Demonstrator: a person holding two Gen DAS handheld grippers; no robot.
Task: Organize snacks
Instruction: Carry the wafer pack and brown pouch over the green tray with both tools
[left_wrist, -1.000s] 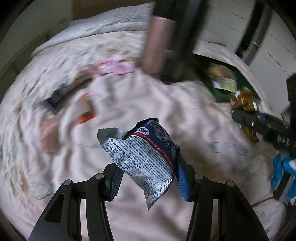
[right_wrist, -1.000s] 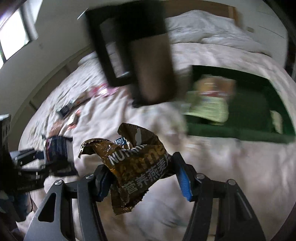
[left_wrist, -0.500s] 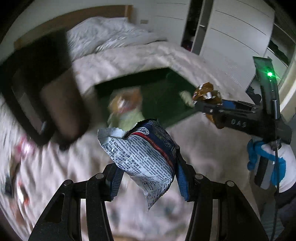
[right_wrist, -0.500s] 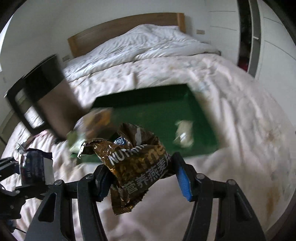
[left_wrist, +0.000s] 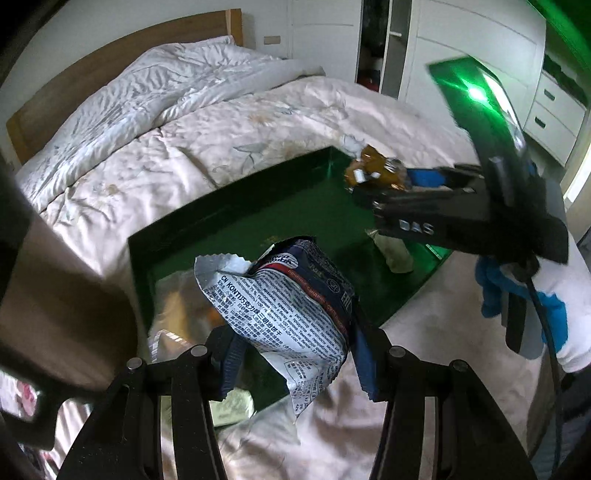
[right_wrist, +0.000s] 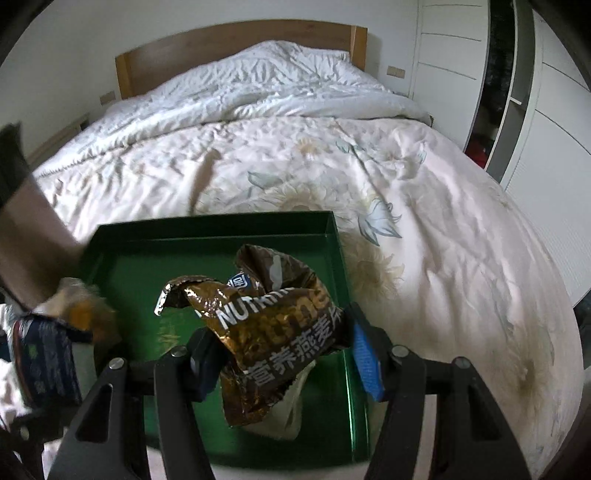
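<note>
Over the green tray (right_wrist: 207, 236) on the bed (right_wrist: 424, 206), both grippers hung with a snack packet each. Seen from the left wrist, the left gripper (left_wrist: 295, 354) had its jaws drawn narrow and pressed on a blue-and-silver packet (left_wrist: 291, 295), crumpled, held above the near half of the tray (left_wrist: 229, 210). From the same view the right gripper (left_wrist: 384, 184) reached in from the right, gripping a brown packet (left_wrist: 373, 168) over the tray's far corner. Seen from the right wrist, the right gripper (right_wrist: 284, 354) held that brown packet (right_wrist: 269, 321) between fairly wide jaws, above the tray's right half. Two more packets lay inside the tray: a yellowish one (right_wrist: 81, 306) at its left end and a pale one (right_wrist: 291, 402) under the brown packet.
</note>
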